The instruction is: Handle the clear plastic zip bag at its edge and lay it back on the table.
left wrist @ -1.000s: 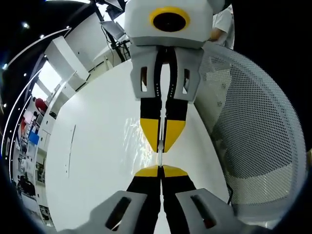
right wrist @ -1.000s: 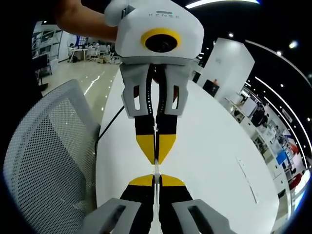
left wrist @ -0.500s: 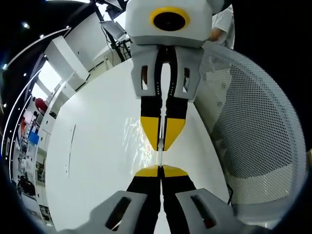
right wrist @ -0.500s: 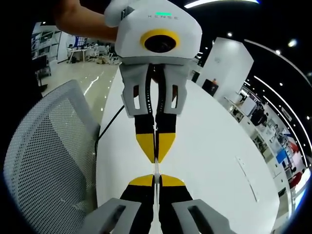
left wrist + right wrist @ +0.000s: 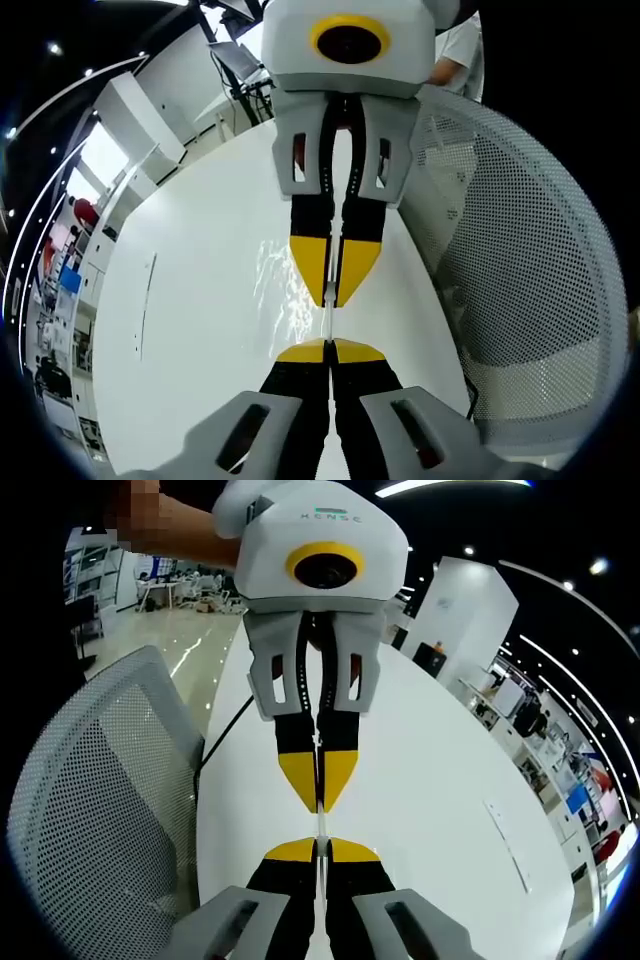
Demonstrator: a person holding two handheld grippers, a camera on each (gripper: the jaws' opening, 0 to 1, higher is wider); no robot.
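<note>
Between the two grippers in the left gripper view, the clear plastic zip bag (image 5: 328, 322) shows as a thin pale strip seen edge-on, its long axis running straight from the left gripper (image 5: 329, 347), clenched on its near end, to the right gripper (image 5: 327, 300), whose yellow tips are pinched on the far end. Glints on the white table (image 5: 190, 330) beside the tips are probably more of the bag's film, though that is hard to make out. Bare tabletop spreads on one side; a mesh chair (image 5: 520, 290) stands close against the table's edge on the other. Across in the right gripper view, the same strip (image 5: 319, 823) spans the right gripper (image 5: 319, 846) and the left gripper (image 5: 318, 805), both closed on it above the table (image 5: 440, 800), with the chair (image 5: 90, 820) beside the edge. Small lettering on the left gripper's casing is too fine to read.
</note>
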